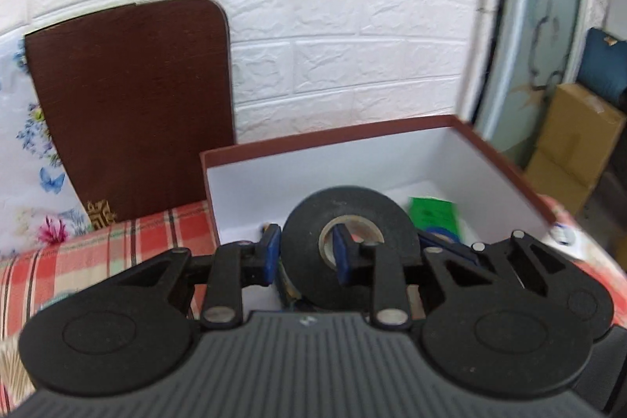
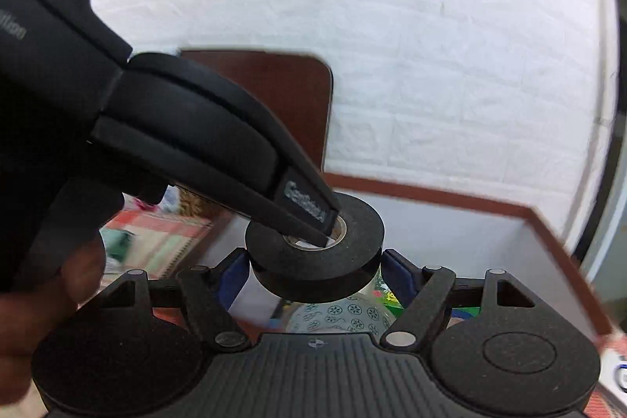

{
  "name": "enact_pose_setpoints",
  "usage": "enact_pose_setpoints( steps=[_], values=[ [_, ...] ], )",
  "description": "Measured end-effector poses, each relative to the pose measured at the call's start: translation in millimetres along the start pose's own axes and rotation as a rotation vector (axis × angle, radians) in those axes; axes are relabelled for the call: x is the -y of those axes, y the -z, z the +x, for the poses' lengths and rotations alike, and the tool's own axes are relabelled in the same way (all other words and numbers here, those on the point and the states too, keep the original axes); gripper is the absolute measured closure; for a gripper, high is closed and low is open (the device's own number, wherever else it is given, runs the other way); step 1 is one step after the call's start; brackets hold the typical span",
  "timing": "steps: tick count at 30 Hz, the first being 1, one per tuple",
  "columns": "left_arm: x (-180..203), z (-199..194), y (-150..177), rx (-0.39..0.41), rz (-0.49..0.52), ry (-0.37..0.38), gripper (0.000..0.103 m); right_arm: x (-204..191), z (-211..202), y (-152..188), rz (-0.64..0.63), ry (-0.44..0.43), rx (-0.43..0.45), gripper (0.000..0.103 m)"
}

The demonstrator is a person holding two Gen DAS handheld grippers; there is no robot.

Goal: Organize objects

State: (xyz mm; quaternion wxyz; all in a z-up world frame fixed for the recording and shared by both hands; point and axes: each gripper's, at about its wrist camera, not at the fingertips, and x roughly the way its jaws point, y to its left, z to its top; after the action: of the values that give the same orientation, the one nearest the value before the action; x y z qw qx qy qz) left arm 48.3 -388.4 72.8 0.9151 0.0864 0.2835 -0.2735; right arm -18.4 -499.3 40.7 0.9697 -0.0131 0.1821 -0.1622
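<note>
1. Item in hand: one roll of black tape (image 1: 347, 224), held on edge above the near part of the open cardboard box (image 1: 505, 159). It is clear of the box floor.
2. Left gripper (image 1: 305, 253): jaws drawn close, pinching the wall of the roll, one blue pad on the outer face and the other inside the core. The right wrist view confirms a finger (image 2: 309, 212) reaching into the core.
3. Right gripper (image 2: 315, 271): jaws spread wide, blue pads flanking the outer rim of the same roll. Whether the pads press on it cannot be told; contact looks light at most.
4. Box contents: a green packet (image 1: 433, 214) and a patterned roll (image 2: 341, 316) lie on the white floor. The box stands on a checked cloth (image 1: 172, 234) by the white brick wall (image 1: 352, 26).
5. Step judged: placing the roll into the box, late in the carry.
6. Next move calls for lowering the roll onto a free patch of floor clear of the green packet, then parting the left jaws and drawing the inner finger out of the core without dragging the roll.
</note>
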Motion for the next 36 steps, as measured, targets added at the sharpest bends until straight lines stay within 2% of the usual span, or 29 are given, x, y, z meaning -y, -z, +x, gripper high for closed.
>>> enact_pose_setpoints(
  steps=[2, 3, 6, 7, 11, 12, 14, 16, 19, 21, 23, 24, 26, 29, 33, 35, 36],
  values=[
    [-2.8, 13.9, -0.9, -0.023, -0.003, -0.056, 0.072, 9.5, 13.5, 1.5, 0.063, -0.004, -0.004, 0.027],
    [-7.1, 12.3, 0.3, -0.017, -0.015, -0.049, 0.071, 12.4, 12.6, 1.4, 0.092, 0.0, 0.001, 0.027],
    [-18.6, -10.6, 7.8, 0.034, -0.026, -0.022, 0.065, 12.5, -4.4, 8.4, 0.119, 0.015, 0.048, 0.028],
    [-25.5, -21.6, 12.8, 0.054, -0.038, 0.012, 0.064, 11.4, -11.8, 11.8, 0.132, 0.021, 0.053, 0.028],
    [-63.5, -74.5, 48.0, 0.121, -0.129, 0.074, 0.06, -0.1, -61.2, 27.5, 0.156, 0.035, 0.134, 0.029],
    [-75.2, -86.1, 61.7, 0.134, -0.148, 0.061, 0.059, -7.1, -74.9, 32.6, 0.153, 0.026, 0.153, 0.029],
    [-100.7, -102.4, 90.8, 0.12, -0.161, -0.031, 0.056, -23.7, -86.9, 37.0, 0.143, -0.022, 0.161, 0.029],
    [-130.6, -109.7, 120.3, 0.062, -0.18, -0.132, 0.056, -38.2, -93.7, 38.3, 0.109, -0.105, 0.125, 0.028],
    [-181.8, -118.6, 164.7, -0.036, -0.273, -0.269, 0.056, -80.8, -83.9, 40.8, 0.03, -0.208, 0.032, 0.029],
    [-211.8, -127.8, 191.7, -0.053, -0.342, -0.334, 0.056, -105.8, -69.5, 43.2, 0.001, -0.271, -0.036, 0.03],
    [-233.3, -133.4, 219.0, -0.065, -0.388, -0.429, 0.054, -129.1, -54.4, 41.8, -0.015, -0.32, -0.094, 0.031],
    [-238.2, -141.3, 232.9, -0.008, -0.39, -0.459, 0.054, -140.1, -44.6, 38.7, -0.024, -0.33, -0.117, 0.031],
    [-239.4, -149.2, 244.6, 0.058, -0.403, -0.47, 0.05, -167.2, -35.1, 31.3, -0.034, -0.352, -0.144, 0.031],
    [-238.5, -146.3, 244.2, 0.074, -0.393, -0.486, 0.047, -202.3, -5.2, 11.7, -0.046, -0.38, -0.166, 0.031],
    [-242.2, -150.8, 247.1, 0.095, -0.422, -0.449, 0.045, -237.5, 40.9, -2.2, -0.01, -0.391, -0.227, 0.028],
    [-242.7, -149.3, 247.1, 0.101, -0.432, -0.441, 0.044, -250.1, 64.6, 1.7, -0.011, -0.382, -0.295, 0.036],
    [-241.9, -149.2, 247.3, 0.102, -0.431, -0.439, 0.043, -253.1, 72.6, 7.0, -0.005, -0.391, -0.324, 0.043]
  ],
)
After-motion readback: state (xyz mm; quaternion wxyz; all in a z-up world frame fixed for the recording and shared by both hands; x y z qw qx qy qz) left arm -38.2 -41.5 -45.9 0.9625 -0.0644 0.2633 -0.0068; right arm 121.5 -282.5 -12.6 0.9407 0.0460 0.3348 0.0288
